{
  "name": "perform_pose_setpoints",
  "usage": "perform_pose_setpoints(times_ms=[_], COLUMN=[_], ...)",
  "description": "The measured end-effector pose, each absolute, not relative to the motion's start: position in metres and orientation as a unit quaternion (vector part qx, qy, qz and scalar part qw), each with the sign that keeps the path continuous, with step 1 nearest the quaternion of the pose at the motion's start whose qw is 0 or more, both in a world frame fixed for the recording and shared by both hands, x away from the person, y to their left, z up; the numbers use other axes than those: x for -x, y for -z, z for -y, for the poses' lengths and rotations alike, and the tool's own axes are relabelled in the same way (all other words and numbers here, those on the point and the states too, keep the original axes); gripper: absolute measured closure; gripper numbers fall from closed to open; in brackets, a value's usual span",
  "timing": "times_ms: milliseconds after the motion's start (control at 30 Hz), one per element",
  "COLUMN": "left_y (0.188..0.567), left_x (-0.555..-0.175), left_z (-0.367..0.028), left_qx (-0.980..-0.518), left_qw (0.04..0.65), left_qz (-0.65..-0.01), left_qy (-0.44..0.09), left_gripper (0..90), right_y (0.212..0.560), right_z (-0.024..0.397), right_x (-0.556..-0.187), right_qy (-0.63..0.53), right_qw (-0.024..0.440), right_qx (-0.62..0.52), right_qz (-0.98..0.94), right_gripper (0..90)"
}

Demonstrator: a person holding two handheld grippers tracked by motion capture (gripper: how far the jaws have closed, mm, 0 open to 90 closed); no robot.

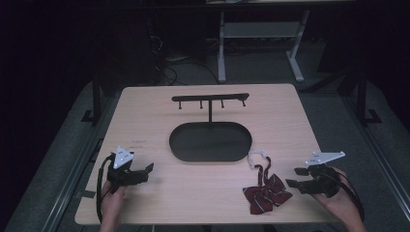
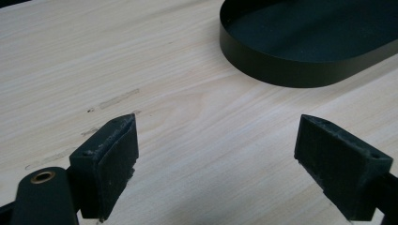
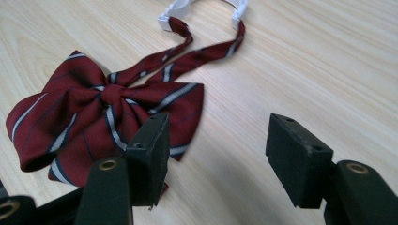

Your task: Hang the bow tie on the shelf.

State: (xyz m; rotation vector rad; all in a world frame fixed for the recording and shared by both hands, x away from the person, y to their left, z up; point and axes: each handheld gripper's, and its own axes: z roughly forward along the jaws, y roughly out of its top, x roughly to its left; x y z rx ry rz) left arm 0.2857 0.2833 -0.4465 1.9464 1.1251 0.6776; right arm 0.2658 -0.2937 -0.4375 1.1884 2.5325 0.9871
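A dark red bow tie (image 1: 265,191) with white stripes and a white strap loop (image 1: 257,157) lies flat on the table near its front right. My right gripper (image 1: 294,177) rests just right of it, open, with nothing between the jaws. In the right gripper view the bow tie (image 3: 101,117) lies ahead and to the left of the right gripper (image 3: 218,145). My left gripper (image 1: 147,168) stands open near the front left of the table, over bare wood. In the left gripper view the left gripper (image 2: 216,150) points toward the black tray (image 2: 305,42).
A black oval tray (image 1: 179,145) sits mid-table with a thin post and a hook bar (image 1: 210,98) rising behind it. The wooden table (image 1: 145,116) ends close behind the stand. Beyond it stand white desk legs (image 1: 221,48) on a dark floor.
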Motion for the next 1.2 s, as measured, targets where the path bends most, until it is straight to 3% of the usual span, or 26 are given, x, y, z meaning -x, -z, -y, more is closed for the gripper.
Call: perform_pose_setpoints(times_ms=[700,1200], left_y=[0.447,0.446], left_x=[-0.283,-0.283], left_z=[-0.283,-0.284], left_qx=[-0.765,-0.763], left_qw=[0.386,0.389], left_qz=[-0.442,-0.443], left_qy=[-0.264,-0.264], left_gripper=[13.5,13.5], right_y=[0.417,0.403], right_z=[0.253,0.231], right_x=[-0.296,-0.324], right_qy=[-0.313,-0.289], right_qw=[0.072,0.055], right_qx=[-0.342,-0.321], right_qz=[-0.883,-0.9], right_gripper=[39.8,47.6])
